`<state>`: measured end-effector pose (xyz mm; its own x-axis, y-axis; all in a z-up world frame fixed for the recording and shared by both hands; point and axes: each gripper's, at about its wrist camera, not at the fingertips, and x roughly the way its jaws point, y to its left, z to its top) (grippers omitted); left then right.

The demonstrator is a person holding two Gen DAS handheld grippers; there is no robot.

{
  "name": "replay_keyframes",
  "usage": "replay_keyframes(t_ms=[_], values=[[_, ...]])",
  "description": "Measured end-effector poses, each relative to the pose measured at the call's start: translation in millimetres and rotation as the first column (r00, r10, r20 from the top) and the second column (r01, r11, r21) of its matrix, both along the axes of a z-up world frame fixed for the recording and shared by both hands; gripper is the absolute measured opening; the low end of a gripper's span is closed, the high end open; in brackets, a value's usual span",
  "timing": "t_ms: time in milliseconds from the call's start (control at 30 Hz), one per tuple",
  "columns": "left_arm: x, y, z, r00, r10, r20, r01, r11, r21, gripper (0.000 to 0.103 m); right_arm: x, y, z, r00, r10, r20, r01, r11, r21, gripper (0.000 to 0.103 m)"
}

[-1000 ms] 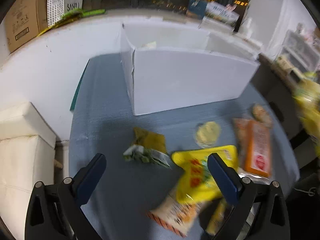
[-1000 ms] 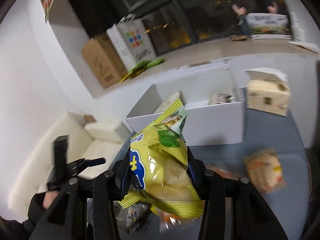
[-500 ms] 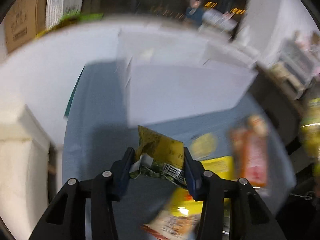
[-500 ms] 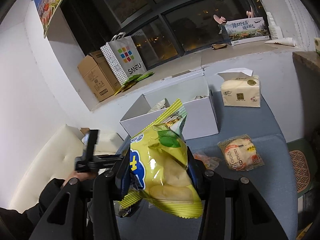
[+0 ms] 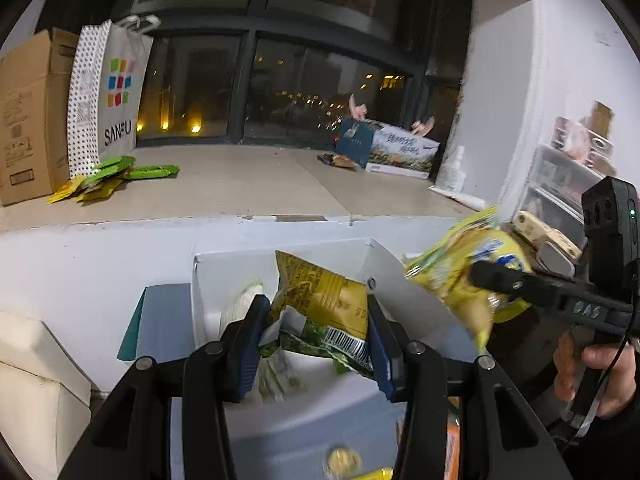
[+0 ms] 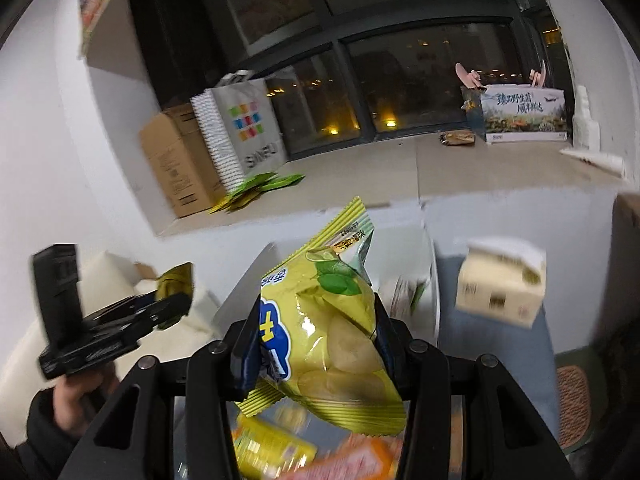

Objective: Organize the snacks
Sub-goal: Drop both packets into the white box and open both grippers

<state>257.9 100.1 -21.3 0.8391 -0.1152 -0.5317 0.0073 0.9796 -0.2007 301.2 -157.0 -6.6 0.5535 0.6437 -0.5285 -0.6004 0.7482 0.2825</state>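
Note:
My left gripper [image 5: 316,344] is shut on a crumpled gold and green snack packet [image 5: 324,300] and holds it in the air in front of the open white box [image 5: 416,300]. My right gripper [image 6: 316,340] is shut on a yellow chip bag [image 6: 332,320], raised above the table. The chip bag [image 5: 468,272] also shows at the right of the left wrist view, near the box's right corner. The left gripper [image 6: 168,304] appears at the left of the right wrist view. Some packets lie inside the box [image 6: 404,292].
Yellow and orange snack packets [image 6: 272,448] lie blurred on the grey table below. A tissue box [image 6: 500,284] stands right of the white box. A windowsill holds a cardboard box [image 5: 28,116], a paper bag [image 5: 108,96] and green packets [image 5: 116,172]. A cream sofa [image 5: 36,392] is at the left.
My left gripper closed on the gold and green packet and lifted it from the table toward the white box. My right gripper, still holding the chip bag, moved closer to the box.

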Motion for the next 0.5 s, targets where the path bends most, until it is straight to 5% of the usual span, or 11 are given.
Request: replay_keyframes(t_ms=[167, 233, 267, 300, 367, 500], values=[[52, 3, -8, 0.996, 0.016, -0.088, -0.012, 0.999, 0.045, 0.054, 63, 37, -14, 0.997, -0.023, -0.072, 0.017, 0.996, -0.086, 0.051], [62, 2, -11, 0.992, 0.025, -0.126, -0.017, 0.998, 0.059, 0.074, 79, 49, -19, 0.997, -0.035, -0.073, 0.024, 0.99, -0.142, 0.053], [63, 2, -13, 0.99, 0.036, -0.134, -0.028, 0.998, 0.065, 0.101, 86, 54, -22, 0.996, -0.041, -0.075, 0.028, 0.985, -0.17, 0.055], [61, 3, -12, 0.99, 0.041, -0.131, -0.033, 0.998, 0.062, 0.103, 92, 57, -23, 0.995, -0.048, -0.085, 0.031, 0.981, -0.191, 0.058], [58, 6, -12, 0.991, 0.037, -0.132, -0.031, 0.999, 0.045, 0.103, 98, 55, -21, 0.994, -0.061, -0.085, 0.044, 0.982, -0.186, 0.095], [45, 4, -12, 0.988, 0.04, -0.147, -0.031, 0.997, 0.067, 0.103, 87, 35, -8, 0.992, -0.123, -0.021, 0.121, 0.987, -0.105, 0.103]])
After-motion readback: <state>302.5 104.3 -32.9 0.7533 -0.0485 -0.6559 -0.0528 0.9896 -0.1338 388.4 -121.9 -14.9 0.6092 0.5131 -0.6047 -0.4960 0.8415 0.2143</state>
